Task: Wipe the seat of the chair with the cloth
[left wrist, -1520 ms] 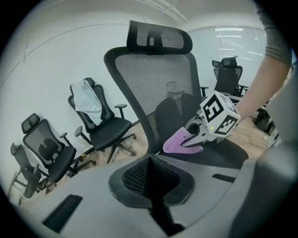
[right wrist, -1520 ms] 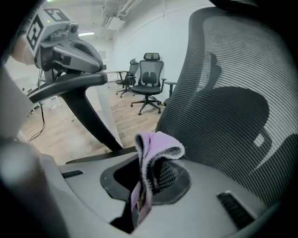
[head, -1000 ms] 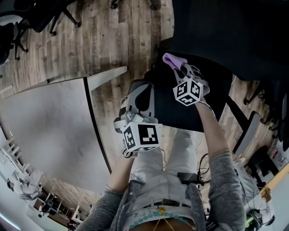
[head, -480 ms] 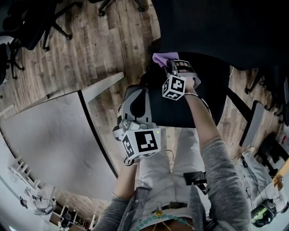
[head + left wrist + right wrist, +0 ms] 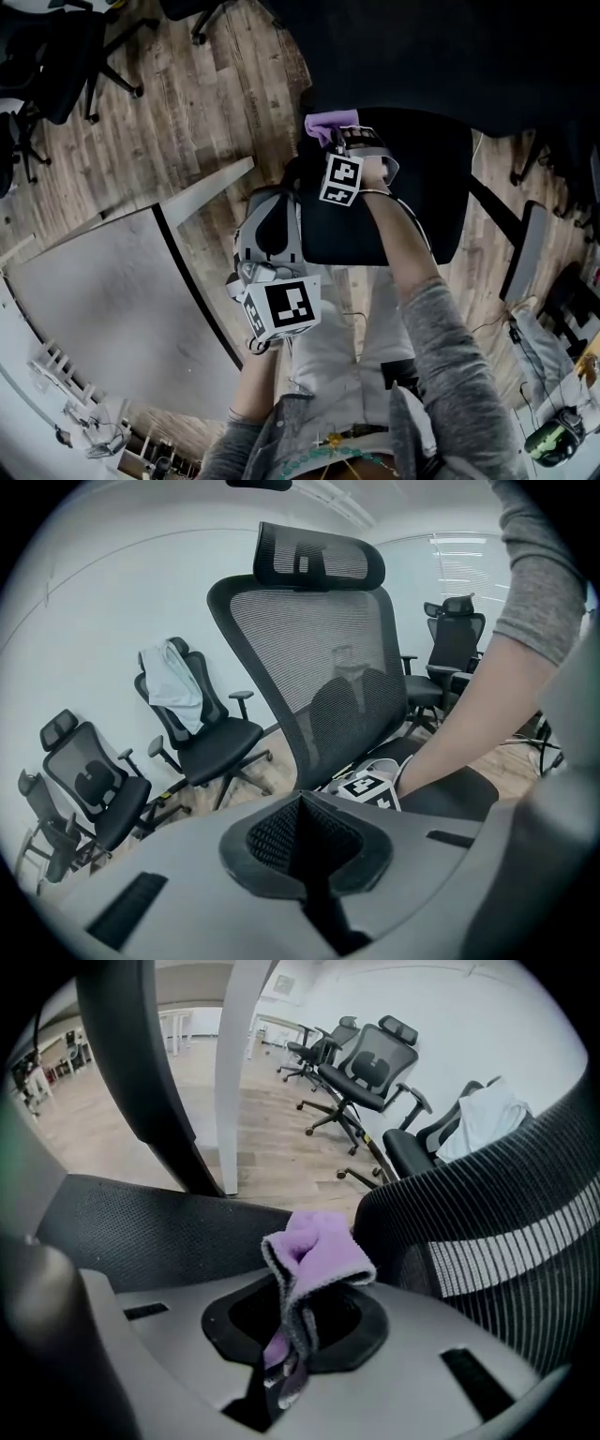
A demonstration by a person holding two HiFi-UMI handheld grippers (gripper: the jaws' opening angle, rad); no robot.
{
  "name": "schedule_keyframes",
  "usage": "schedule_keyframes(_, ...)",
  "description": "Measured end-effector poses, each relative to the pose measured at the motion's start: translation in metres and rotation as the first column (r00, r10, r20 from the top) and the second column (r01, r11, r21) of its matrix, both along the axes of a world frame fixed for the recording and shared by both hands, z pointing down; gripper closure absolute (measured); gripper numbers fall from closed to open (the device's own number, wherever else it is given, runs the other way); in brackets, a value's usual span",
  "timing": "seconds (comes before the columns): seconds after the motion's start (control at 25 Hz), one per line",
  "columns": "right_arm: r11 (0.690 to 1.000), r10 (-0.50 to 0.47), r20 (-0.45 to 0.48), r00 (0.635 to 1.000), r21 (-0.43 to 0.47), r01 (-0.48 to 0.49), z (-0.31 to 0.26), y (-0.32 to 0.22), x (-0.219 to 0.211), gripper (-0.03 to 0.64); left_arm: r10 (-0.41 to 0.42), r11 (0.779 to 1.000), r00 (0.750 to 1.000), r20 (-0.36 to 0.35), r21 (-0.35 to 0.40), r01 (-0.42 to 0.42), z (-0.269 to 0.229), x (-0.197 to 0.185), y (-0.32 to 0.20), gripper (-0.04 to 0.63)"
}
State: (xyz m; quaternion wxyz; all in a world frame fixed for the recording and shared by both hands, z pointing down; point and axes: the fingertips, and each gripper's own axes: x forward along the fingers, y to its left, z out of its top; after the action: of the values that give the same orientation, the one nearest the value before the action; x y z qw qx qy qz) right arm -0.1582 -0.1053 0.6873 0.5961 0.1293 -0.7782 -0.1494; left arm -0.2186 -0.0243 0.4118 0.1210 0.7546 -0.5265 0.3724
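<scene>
At the left of the head view, a grey tabletop [image 5: 94,281] lies over the wood floor [image 5: 187,103]. Next comes the left gripper [image 5: 284,190], hanging at the left edge of the chair's seat [image 5: 412,206]. Its own view shows its jaws together with nothing between them [image 5: 302,803], facing the mesh backrest [image 5: 319,649].

Right of it, the right gripper [image 5: 330,141] reaches over the seat's far left corner, close under the backrest. Its jaws are clamped on the cloth [image 5: 328,122]. In the right gripper view [image 5: 286,1335], the purple cloth [image 5: 317,1246] is pinched between them. A folded bunch stands out past the tips, and a thin tail hangs back down the slot. The dark seat [image 5: 169,1227] lies left of the bunch, and the backrest [image 5: 487,1232] rises just to its right. Whether the cloth touches the seat cannot be told.

By count, there is one cloth, and there are two grippers, one empty and one loaded. The left gripper view shows four chairs besides the near one. One is draped with a pale garment [image 5: 178,688], two stand at far left [image 5: 84,785], and one stands at right [image 5: 455,635]. The person's right forearm [image 5: 487,714] crosses that view's right side.
</scene>
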Motion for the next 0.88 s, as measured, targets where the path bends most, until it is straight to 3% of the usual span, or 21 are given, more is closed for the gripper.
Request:
schedule_keyframes(0.2,0.998,-0.064,-0.025,0.998,0.004,0.065,0.002,0.000,0.000,0.569,-0.003,1.000,1.000,0.012,0.006,0.003,0.001,0.000,-0.002,0.597)
schedule_keyframes(0.88,0.999,0.022,-0.073,0.997,-0.026,-0.024,0.013,-0.001,0.049,0.569,0.001,1.000,1.000,0.024,0.007,-0.001,0.000,0.003,0.000,0.597)
